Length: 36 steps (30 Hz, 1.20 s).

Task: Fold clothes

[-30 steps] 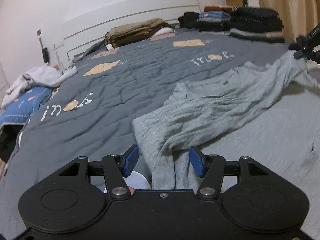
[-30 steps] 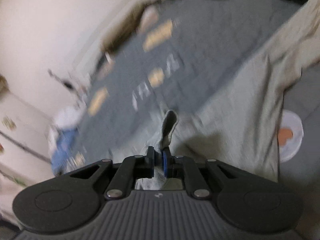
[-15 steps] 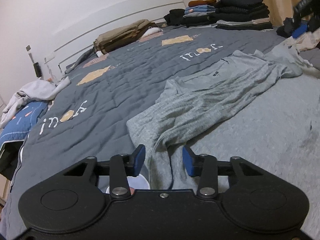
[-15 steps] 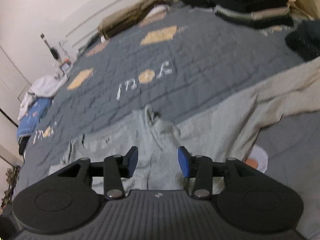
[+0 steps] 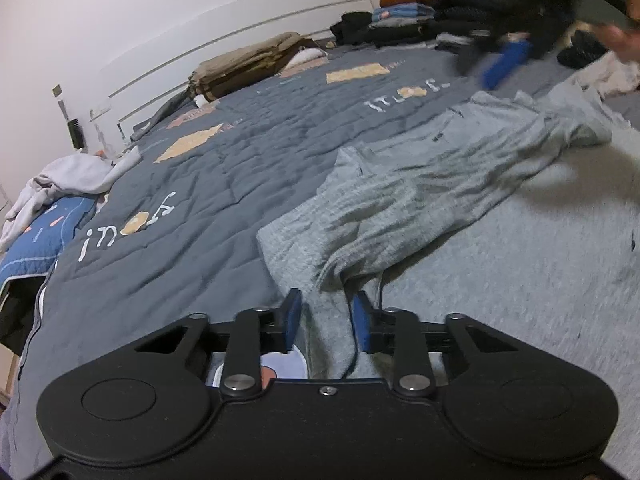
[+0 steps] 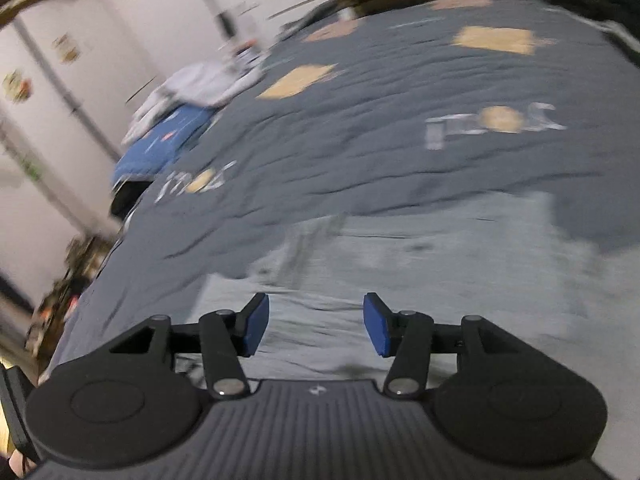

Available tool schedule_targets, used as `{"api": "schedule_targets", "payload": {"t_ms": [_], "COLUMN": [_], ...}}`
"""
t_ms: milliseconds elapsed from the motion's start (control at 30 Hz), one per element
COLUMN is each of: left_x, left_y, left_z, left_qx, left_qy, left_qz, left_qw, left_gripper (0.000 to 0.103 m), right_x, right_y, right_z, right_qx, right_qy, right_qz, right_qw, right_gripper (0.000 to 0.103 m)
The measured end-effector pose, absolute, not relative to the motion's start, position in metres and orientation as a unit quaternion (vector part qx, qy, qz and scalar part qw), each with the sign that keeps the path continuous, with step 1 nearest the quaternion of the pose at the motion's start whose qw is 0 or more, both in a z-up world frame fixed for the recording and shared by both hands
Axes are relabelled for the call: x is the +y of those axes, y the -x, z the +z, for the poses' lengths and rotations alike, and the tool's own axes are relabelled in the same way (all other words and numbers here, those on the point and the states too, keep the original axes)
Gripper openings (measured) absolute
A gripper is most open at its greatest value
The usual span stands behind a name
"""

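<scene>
Both wrist views look low and close across the same quilted bed (image 5: 208,184) toward its headboard (image 5: 240,48).

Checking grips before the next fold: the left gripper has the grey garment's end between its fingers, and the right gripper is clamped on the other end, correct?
Not quite. In the right wrist view the right gripper is open and holds nothing. The left gripper does have the grey garment between its fingers.
</scene>
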State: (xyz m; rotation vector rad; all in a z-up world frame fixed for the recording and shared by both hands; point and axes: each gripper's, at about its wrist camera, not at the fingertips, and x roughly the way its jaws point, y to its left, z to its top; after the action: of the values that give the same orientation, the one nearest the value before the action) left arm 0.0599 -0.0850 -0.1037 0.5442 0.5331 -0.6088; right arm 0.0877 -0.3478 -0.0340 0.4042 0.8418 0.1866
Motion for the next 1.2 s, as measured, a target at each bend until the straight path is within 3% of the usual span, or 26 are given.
{"api": "schedule_targets", "payload": {"t_ms": [300,767,867,933,1200], "left_x": [-0.085,-0.090,-0.094,-0.095,-0.083], "left_y": [-0.066,-0.067,-0.066,-0.066,-0.057], "left_z": [-0.105,-0.109,-0.110,-0.111,-0.096], "left_qx": [0.258,0.254,0.250,0.248,0.229], "left_qy": [-0.256,-0.265,-0.271,-0.272,-0.285], "left_qz": [-0.292,-0.297,-0.298,-0.301,-0.316], "left_qw": [0.885,0.882,0.880,0.880,0.876], "left_gripper": [0.018,0.018,0.017,0.011,0.005], "right_x": [-0.253,-0.194,-0.193,-0.194,-0.214], "right_y": [-0.159,-0.213,-0.218,-0.218,-0.226], "right_z": [-0.047,-0.087,-0.094,-0.094,-0.071], "right_qx": [0.431,0.503,0.518,0.516,0.464], "right_qy": [-0.104,-0.035,-0.059,-0.070,-0.149], "right_qz": [0.157,0.193,0.189,0.189,0.150], "right_qw": [0.882,0.842,0.832,0.833,0.860], "right_gripper": [0.052,0.052,0.032,0.006,0.001]}}
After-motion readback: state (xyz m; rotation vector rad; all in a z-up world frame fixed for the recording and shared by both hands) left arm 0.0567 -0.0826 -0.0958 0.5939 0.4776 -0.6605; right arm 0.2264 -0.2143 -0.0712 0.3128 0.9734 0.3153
